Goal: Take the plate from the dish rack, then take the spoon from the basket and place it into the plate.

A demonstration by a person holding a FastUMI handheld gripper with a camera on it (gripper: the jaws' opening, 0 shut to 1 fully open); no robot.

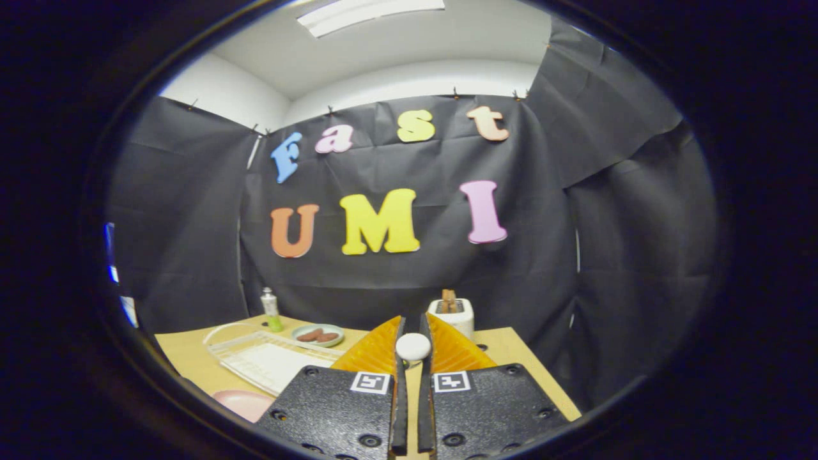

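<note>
Clearly, the tongs (413, 348) were nearly closed, their two fingers pinching a small white rounded piece, most likely the end of the spoon (413, 346), held up above the table (192, 358). Which end of the spoon it was could not be told, as the rest was hidden between the fingers. A pink plate (243, 404) lay on the table below and to the left of the fingers, beside a clear tray-like dish rack (268, 361). Beyond the rack sat a small green dish (317, 335) with brown pieces on it and a small bottle (271, 309); a white toaster (452, 313) stood just past the fingertips.

The spoon looked light, stiff and smooth, so it would probably slip or swivel if held loosely; a firm pinch across its narrow part seemed the safest hold. The plate looked rigid, possibly breakable, so the spoon was best lowered gently onto its middle.
</note>
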